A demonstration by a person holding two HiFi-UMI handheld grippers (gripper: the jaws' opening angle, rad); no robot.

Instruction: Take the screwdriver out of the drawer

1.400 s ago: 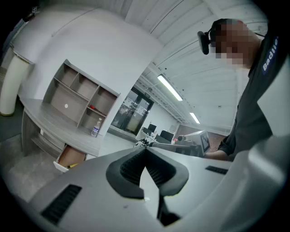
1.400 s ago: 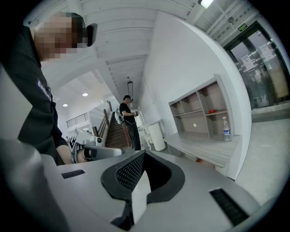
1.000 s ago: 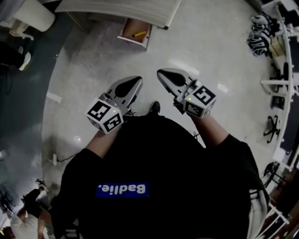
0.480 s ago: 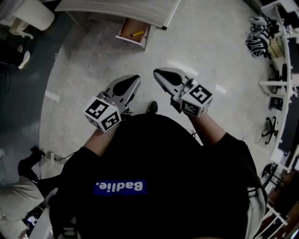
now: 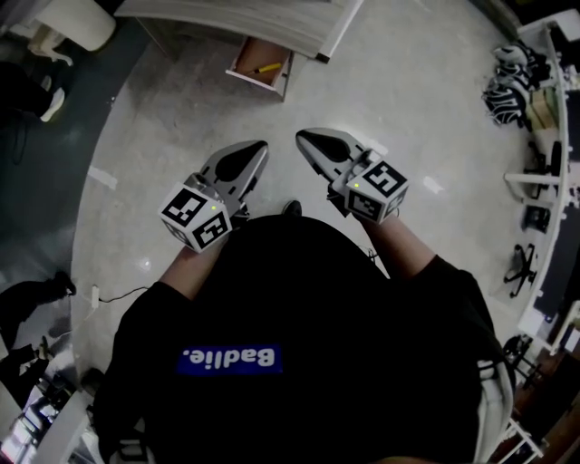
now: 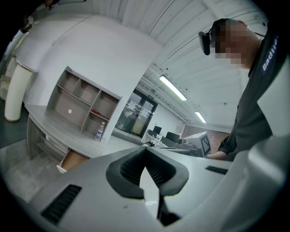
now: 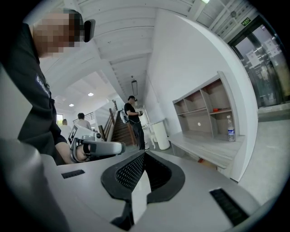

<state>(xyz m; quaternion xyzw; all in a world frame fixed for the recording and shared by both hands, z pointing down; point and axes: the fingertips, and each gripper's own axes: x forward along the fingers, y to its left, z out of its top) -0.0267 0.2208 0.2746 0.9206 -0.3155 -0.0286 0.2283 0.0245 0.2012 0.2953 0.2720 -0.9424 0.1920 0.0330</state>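
Observation:
In the head view the open wooden drawer (image 5: 260, 72) sticks out from under the grey desk (image 5: 245, 23) at the top. A yellow-handled screwdriver (image 5: 265, 67) lies inside it. My left gripper (image 5: 259, 146) and right gripper (image 5: 303, 137) are held side by side over the floor, well short of the drawer, and point towards it. Both are shut with nothing between the jaws. In the left gripper view the shut left gripper (image 6: 145, 150) points level, with the drawer (image 6: 72, 159) low at the left. In the right gripper view the right gripper (image 7: 144, 154) is shut too.
A shelf unit (image 6: 84, 106) and a water bottle (image 6: 99, 132) stand on the desk. A white cylinder (image 5: 77, 23) stands at the desk's left end. Racks and striped items (image 5: 507, 86) line the right side. People (image 7: 133, 118) stand by stairs in the right gripper view.
Both grippers have crept slightly forward towards the drawer, still shut. A person at the lower left of the head view has moved off.

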